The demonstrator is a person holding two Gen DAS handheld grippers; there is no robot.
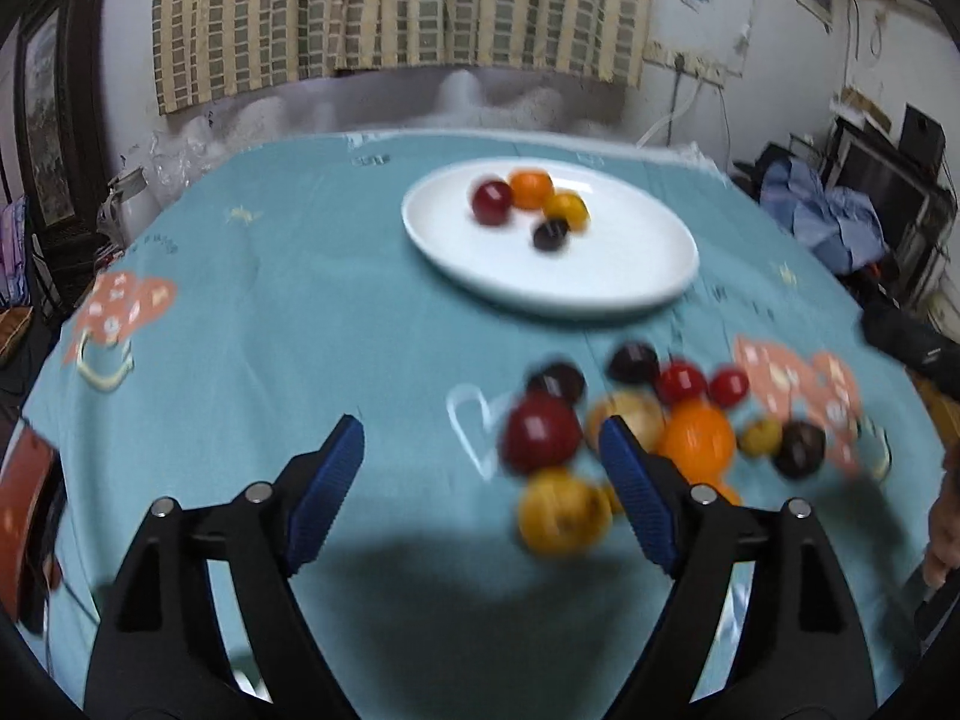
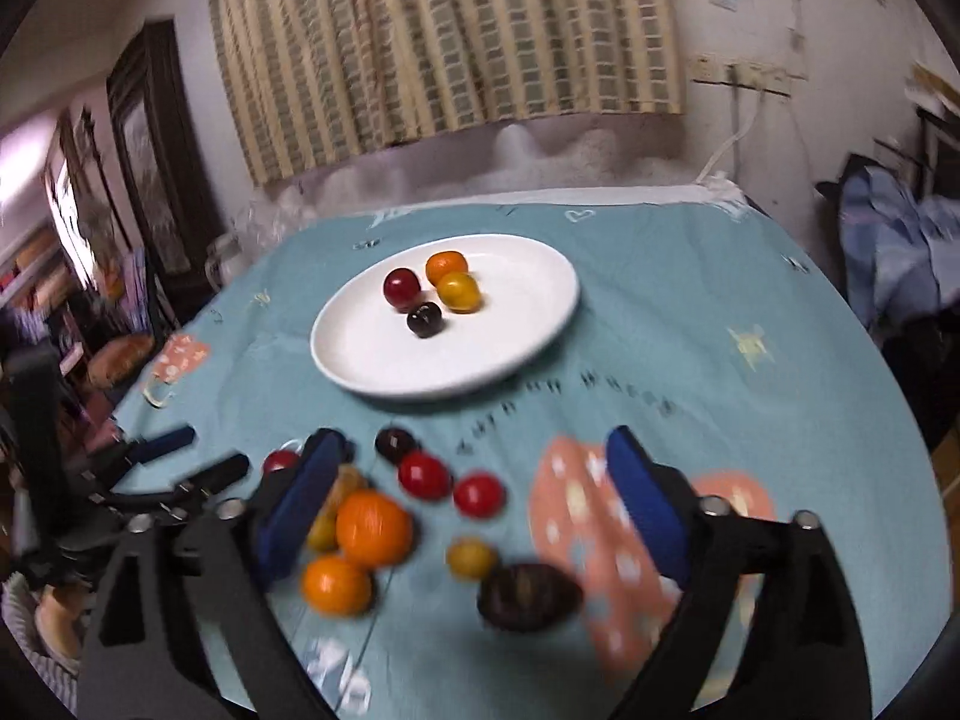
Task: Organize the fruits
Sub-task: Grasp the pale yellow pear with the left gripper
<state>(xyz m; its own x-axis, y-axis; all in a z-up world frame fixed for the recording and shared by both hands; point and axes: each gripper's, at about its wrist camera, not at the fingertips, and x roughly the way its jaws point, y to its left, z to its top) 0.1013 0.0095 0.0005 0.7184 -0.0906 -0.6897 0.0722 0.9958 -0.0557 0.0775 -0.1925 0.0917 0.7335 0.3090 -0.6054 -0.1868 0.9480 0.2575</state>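
Loose fruits (image 2: 414, 516) in a cluster on the teal tablecloth (image 2: 690, 324), near the right gripper (image 2: 474, 450), some between its fingers; just right of the left gripper (image 1: 480, 438). Both grippers wide apart, holding nothing. Beyond, a white plate (image 2: 360, 348) holding four fruits: dark red, orange, yellow, near-black. Heavily blurred throughout.

We count one white plate (image 2: 360, 360) on the blue tablecloth (image 2: 690, 312); four fruits on it, one red (image 2: 401, 287), one orange (image 2: 446, 266), one yellow (image 2: 459, 291), one dark (image 2: 425, 319); two open grippers; the loose pile beside them blurs beyond a sure tally.
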